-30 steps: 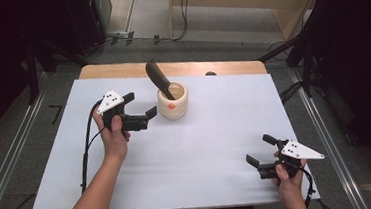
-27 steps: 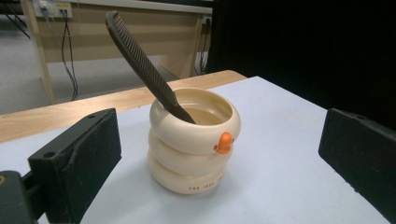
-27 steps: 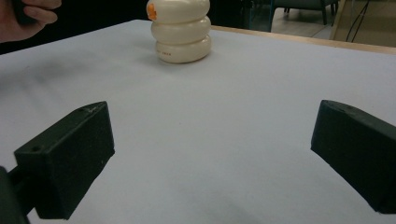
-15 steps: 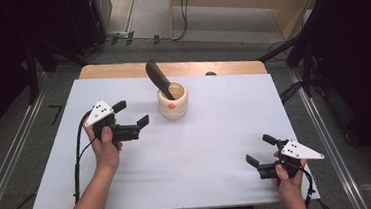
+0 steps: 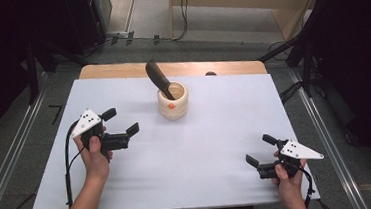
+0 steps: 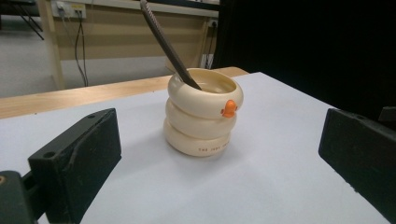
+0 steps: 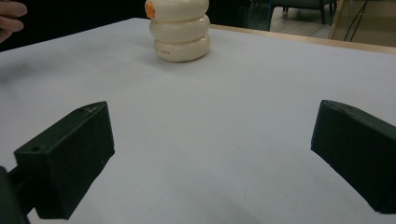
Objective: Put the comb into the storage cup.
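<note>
A cream ringed pot [image 5: 173,101] [image 6: 201,118] [image 7: 179,31] with a small orange knob stands upright near the far middle of the white sheet [image 5: 216,132]. A dark flat utensil [image 5: 157,78] [image 6: 166,44] leans out of it toward the far left. My left gripper [image 5: 120,120] [image 6: 219,154] is open at the left of the sheet, a short way from the pot and aimed at it, nothing between its jaws. My right gripper [image 5: 261,150] [image 7: 210,144] is open near the front right corner, held low over bare sheet, facing the pot from far off.
A wooden tabletop edge [image 5: 120,69] shows beyond the sheet. Dark stands and cables [image 5: 289,46] crowd the floor around the table. Metal rails [image 5: 7,163] run along both sides. The person's left hand [image 7: 10,16] appears at the right gripper view's top left.
My left gripper has drawn back from the pot, toward the front left of the sheet, staying open. The right gripper has not moved.
</note>
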A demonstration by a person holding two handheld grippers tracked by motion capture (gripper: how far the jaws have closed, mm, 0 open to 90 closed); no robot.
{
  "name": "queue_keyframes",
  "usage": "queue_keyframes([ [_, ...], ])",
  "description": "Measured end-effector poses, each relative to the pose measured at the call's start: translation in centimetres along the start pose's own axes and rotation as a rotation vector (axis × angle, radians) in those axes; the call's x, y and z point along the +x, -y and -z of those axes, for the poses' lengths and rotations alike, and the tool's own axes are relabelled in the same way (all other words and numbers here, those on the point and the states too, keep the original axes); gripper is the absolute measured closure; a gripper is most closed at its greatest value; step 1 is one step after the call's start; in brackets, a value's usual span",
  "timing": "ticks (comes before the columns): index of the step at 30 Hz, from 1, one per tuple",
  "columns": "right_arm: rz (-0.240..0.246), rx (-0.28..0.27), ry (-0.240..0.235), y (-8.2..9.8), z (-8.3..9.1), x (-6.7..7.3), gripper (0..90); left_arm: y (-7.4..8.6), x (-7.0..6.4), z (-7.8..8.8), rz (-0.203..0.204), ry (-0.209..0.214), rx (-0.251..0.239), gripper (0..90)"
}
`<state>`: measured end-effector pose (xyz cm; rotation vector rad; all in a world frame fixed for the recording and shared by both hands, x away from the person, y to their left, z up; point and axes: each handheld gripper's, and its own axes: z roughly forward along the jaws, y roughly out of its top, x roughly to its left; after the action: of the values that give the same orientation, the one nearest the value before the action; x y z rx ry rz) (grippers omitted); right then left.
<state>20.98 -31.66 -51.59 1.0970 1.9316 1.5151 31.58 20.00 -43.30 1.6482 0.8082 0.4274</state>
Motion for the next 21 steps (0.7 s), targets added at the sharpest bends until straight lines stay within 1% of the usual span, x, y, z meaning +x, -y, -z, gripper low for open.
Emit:
queue_keyframes([
  [7, 0.003, 0.001, 0.002, 0.0, 0.0, 0.0, 0.0, 0.8, 0.2, 1.8, 0.000, -0.010, -0.003, 0.0],
  [12, 0.003, 0.002, 0.004, 0.0, 0.0, 0.0, 0.0, 1.3, 0.3, 2.7, -0.007, -0.019, 0.004, 0.0],
  [16, 0.002, 0.003, 0.006, 0.0, 0.0, 0.0, 0.0, 1.9, 0.4, 3.5, -0.004, -0.024, 0.003, 0.0],
  [19, 0.005, 0.004, 0.009, 0.0, -0.1, 0.0, 0.0, 2.6, 0.6, 4.2, 0.003, -0.034, 0.010, 0.0],
  [20, 0.005, 0.004, 0.009, 0.0, -0.1, 0.0, 0.0, 2.6, 0.6, 4.2, 0.003, -0.034, 0.010, 0.0],
  [21, 0.005, 0.005, 0.009, 0.0, -0.1, 0.0, 0.0, 3.0, 0.7, 4.5, 0.001, -0.030, 0.012, 0.0],
])
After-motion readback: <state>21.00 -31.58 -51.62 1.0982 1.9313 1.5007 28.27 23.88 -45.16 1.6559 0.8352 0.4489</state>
